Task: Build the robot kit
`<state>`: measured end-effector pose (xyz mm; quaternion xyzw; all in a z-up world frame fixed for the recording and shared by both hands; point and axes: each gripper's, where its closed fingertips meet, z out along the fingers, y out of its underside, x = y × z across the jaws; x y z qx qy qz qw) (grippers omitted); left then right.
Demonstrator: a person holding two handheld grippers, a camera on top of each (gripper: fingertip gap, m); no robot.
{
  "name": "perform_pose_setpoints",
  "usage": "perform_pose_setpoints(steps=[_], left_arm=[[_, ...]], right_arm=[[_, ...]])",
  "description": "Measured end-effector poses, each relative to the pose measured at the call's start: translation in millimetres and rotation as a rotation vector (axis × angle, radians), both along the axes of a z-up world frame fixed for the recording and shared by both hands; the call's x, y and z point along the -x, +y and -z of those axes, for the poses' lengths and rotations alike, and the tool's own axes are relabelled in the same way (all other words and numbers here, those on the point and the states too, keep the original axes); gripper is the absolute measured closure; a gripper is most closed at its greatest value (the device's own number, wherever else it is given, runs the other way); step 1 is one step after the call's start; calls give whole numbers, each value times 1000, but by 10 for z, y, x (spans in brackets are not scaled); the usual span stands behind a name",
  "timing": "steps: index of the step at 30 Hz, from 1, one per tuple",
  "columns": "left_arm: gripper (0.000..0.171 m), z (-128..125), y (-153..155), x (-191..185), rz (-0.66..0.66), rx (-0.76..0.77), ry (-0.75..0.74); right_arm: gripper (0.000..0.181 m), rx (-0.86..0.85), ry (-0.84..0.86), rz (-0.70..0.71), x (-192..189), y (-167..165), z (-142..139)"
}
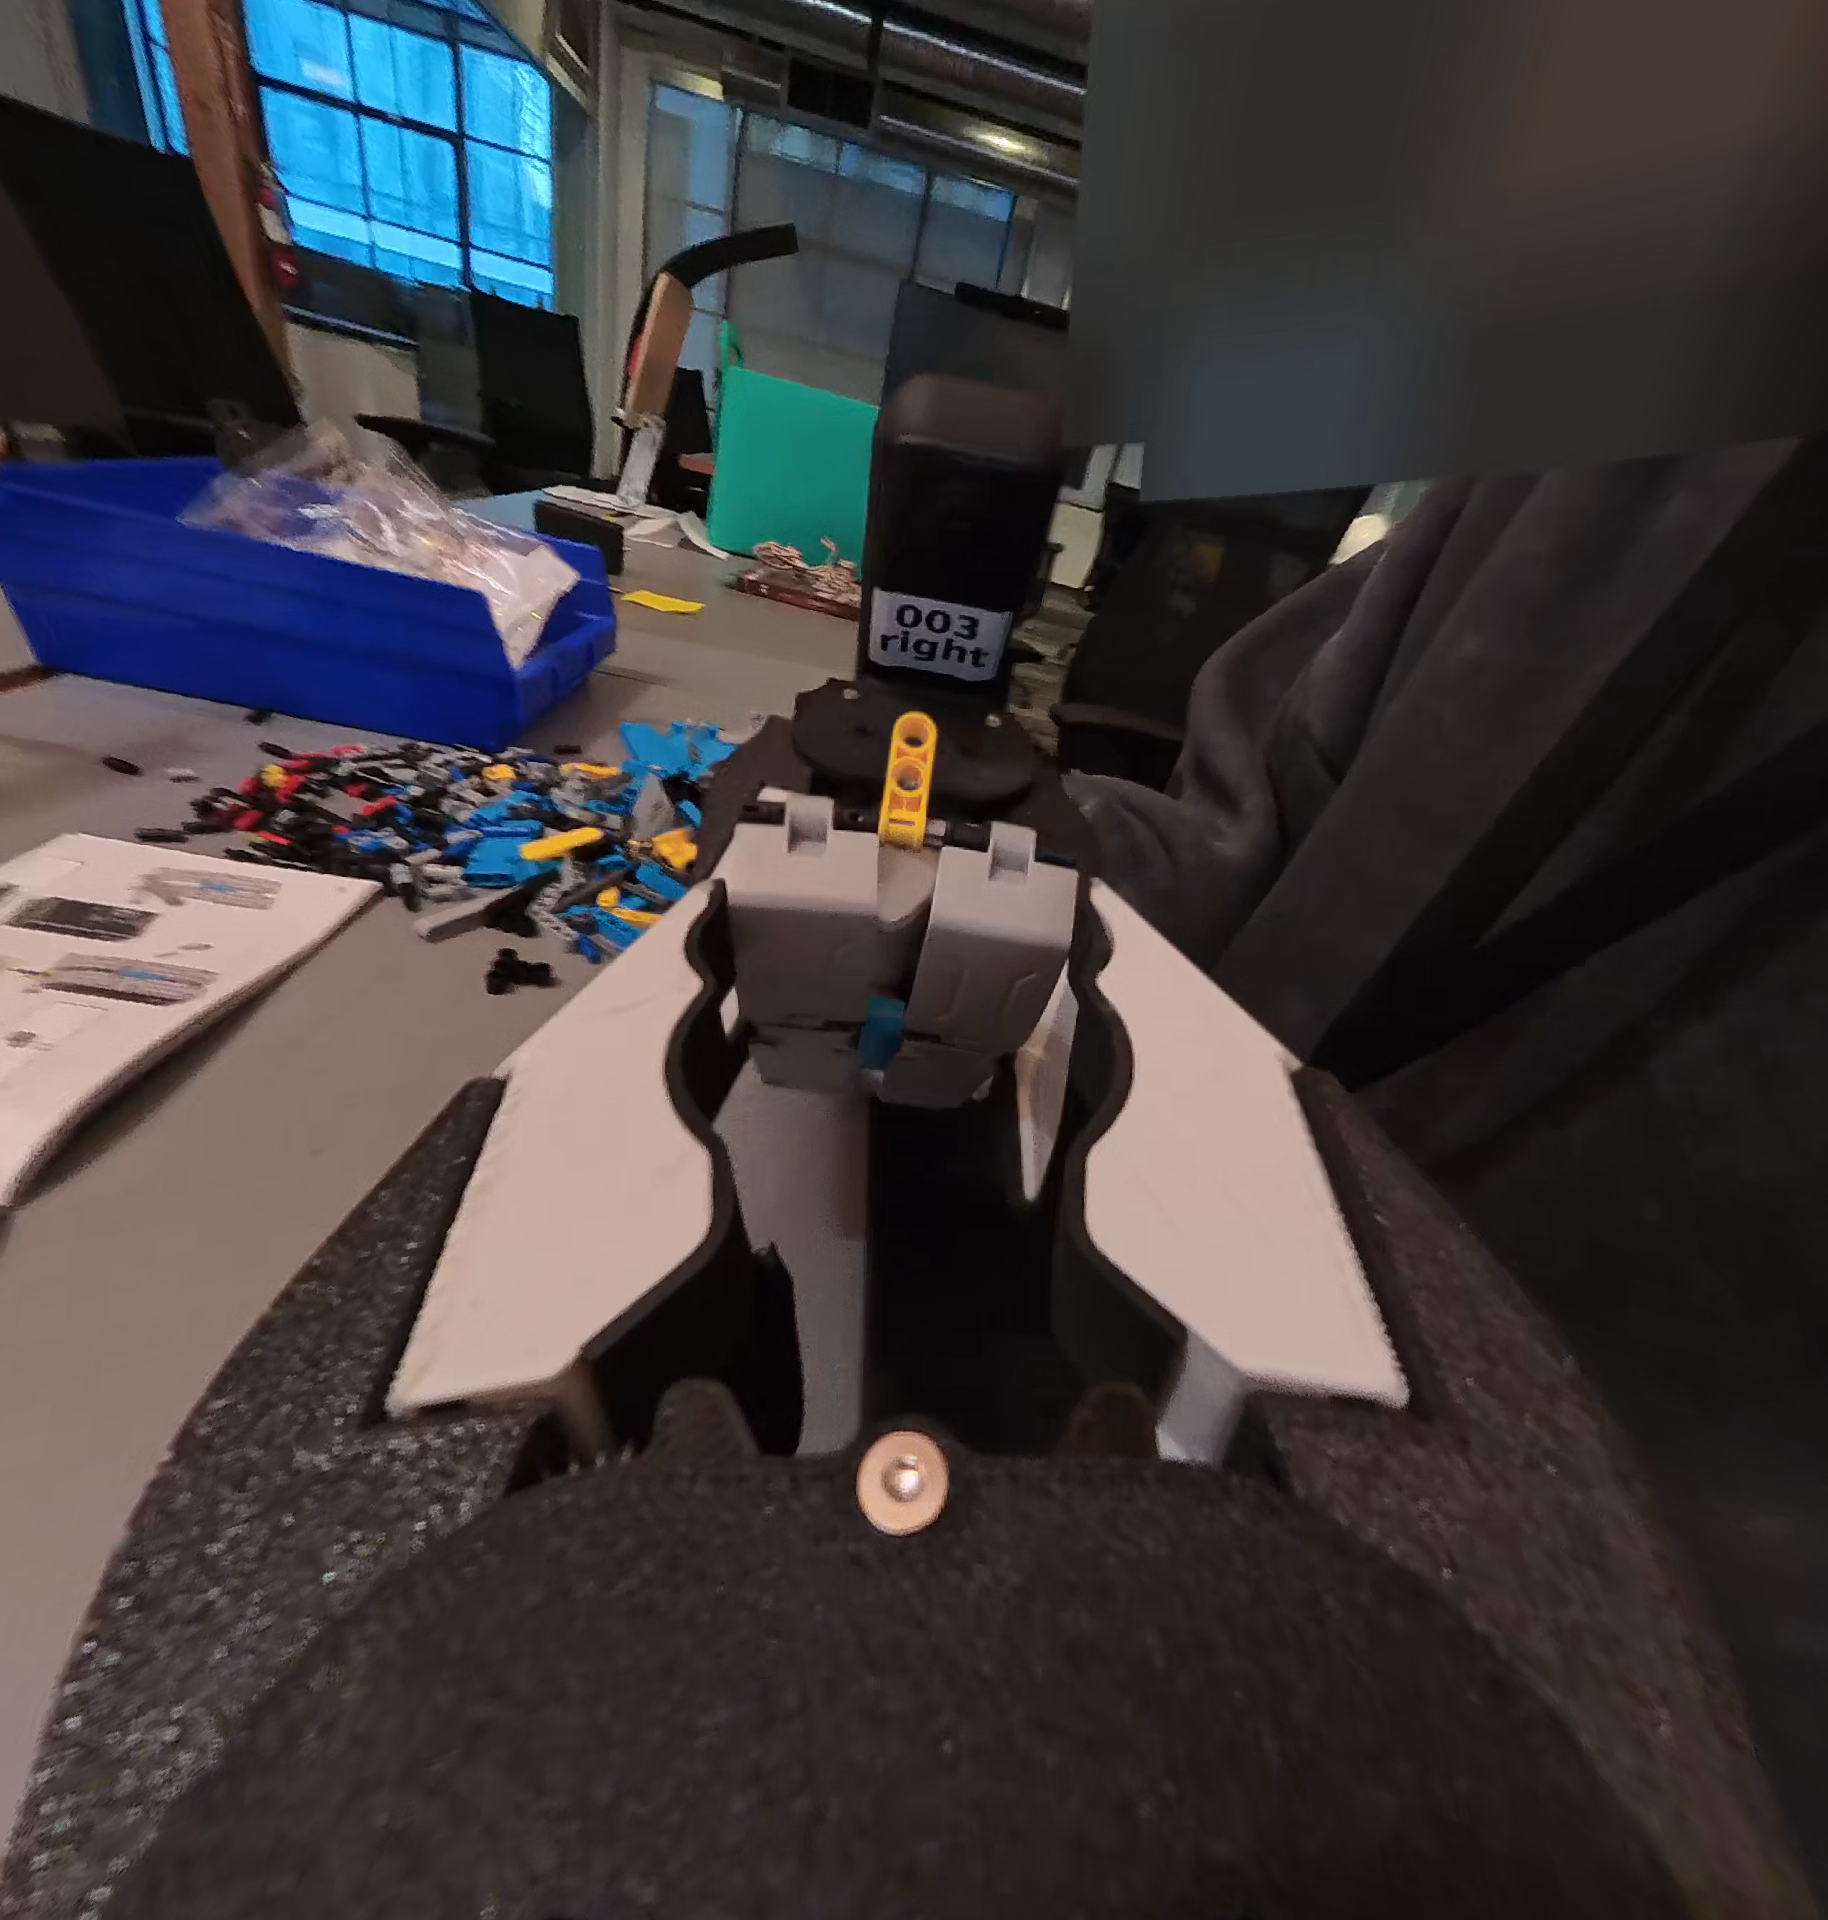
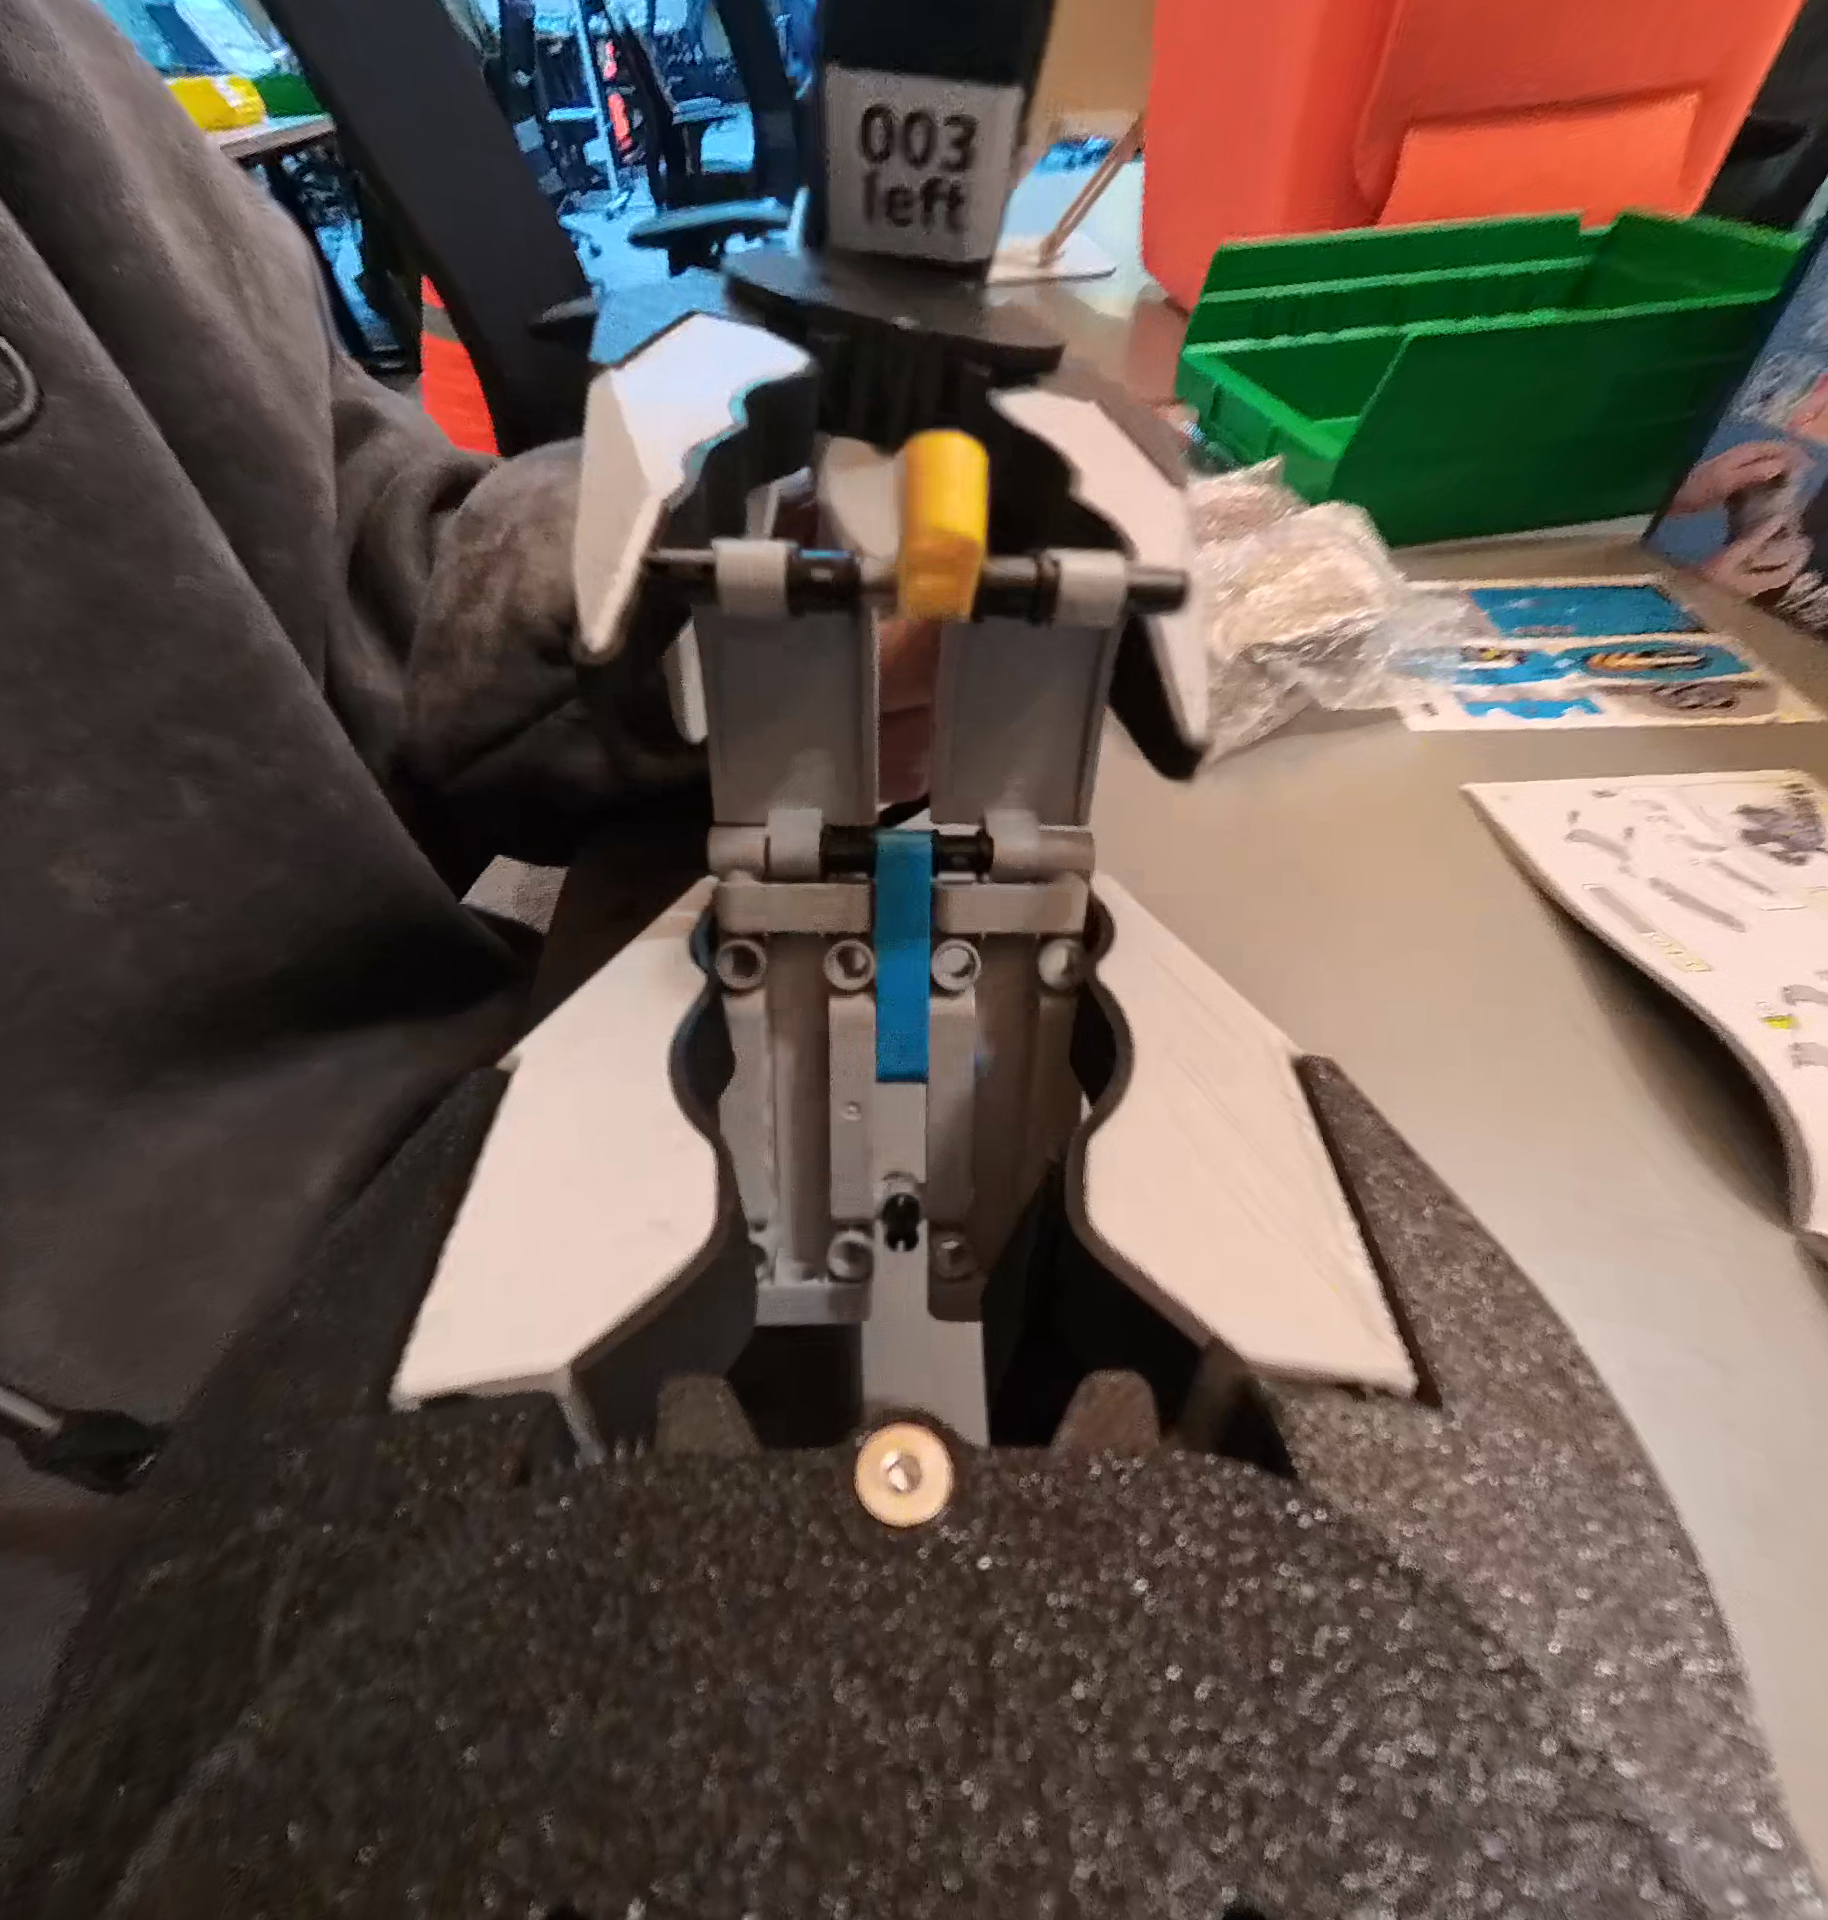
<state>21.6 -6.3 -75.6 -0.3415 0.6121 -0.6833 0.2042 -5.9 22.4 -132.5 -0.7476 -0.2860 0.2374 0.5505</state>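
Black foam gripper (image 2: 899,1039), pale-grey fingers (image 2: 577,1195); seemingly charcoal fleece sleeve (image 2: 214,675).

The left gripper (image 1: 894,1049) and right gripper (image 2: 905,1049) face each other fingertip to fingertip above the table, each clamped on an opposite end of one grey brick assembly (image 2: 894,727).

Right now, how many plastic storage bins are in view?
2: a blue plastic bin holding clear bags, left wrist view; a green plastic bin at the table's far side, right wrist view. Others may be hidden.
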Motion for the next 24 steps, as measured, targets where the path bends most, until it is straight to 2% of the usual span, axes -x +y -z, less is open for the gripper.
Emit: perform_pose_setpoints(steps=[3, 4, 6, 9, 11, 13, 14, 15, 16, 18, 24], left_arm=[[107, 27, 25, -13, -89, -170, -36], [107, 23, 27, -14, -112, -210, -51], [107, 49, 31, -27, -148, -284, -65], [107, 200, 88, -83, -215, -447, -53], [107, 294, 114, -107, -239, -532, -43], [107, 350, 131, -133, -261, -594, -50], [106, 381, 122, -143, -261, -613, -49], [106, 408, 120, -160, -266, -629, -48], [106, 444, 125, -180, -275, -654, -46], [106, 528, 128, -209, -287, -721, -41], [105, 693, 115, -265, -327, -864, -43]], right_arm=[[107, -70, 16, 84, -233, -2, -190], [114, -70, 10, 70, -256, -44, -218], [138, -21, -29, -18, -192, -170, -166], [149, 34, -2, -83, -146, -267, -141], [145, 157, 130, -174, -107, -362, -145], [125, 244, 266, -152, -180, -280, -161], [122, 259, 340, -143, -198, -234, -196], [124, 274, 395, -138, -205, -201, -221], [134, 281, 429, -123, -223, -163, -235], [162, 308, 468, -91, -253, -110, -226], [165, 381, 445, -83, -203, -124, -109]])
